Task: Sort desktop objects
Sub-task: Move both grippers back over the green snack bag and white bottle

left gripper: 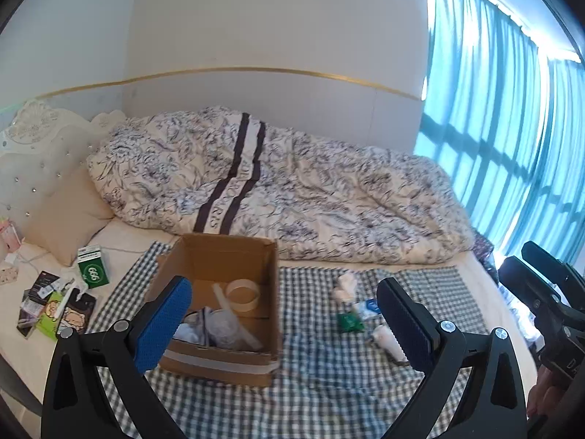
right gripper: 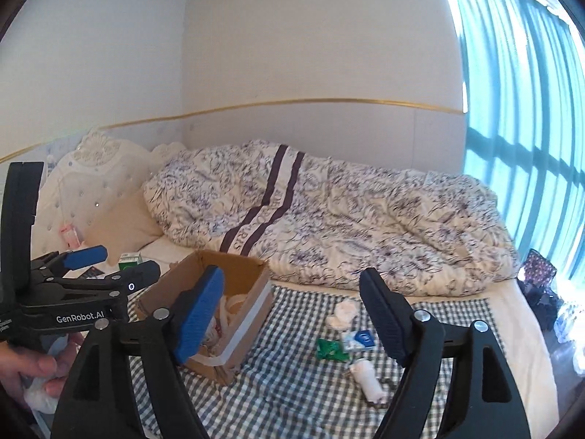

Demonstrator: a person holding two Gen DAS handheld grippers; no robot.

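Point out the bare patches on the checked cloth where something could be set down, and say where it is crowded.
Free: the near strip of checked cloth in front of the cardboard box, and the patch between the box and the green packet. Crowded: right of that, where the packet, a blue-and-white packet, a crumpled tissue and a white tube cluster; also the clutter by the green 666 box.

Open cardboard box [left gripper: 234, 256] stands upright on the checked cloth, holding a tape roll [left gripper: 243, 294] and clear plastic items. At its 3 o'clock, apart: crumpled white wad [left gripper: 345, 285], green packet [left gripper: 349, 322], blue-white pack [left gripper: 367, 308], white tube [left gripper: 389, 342] lying flat.
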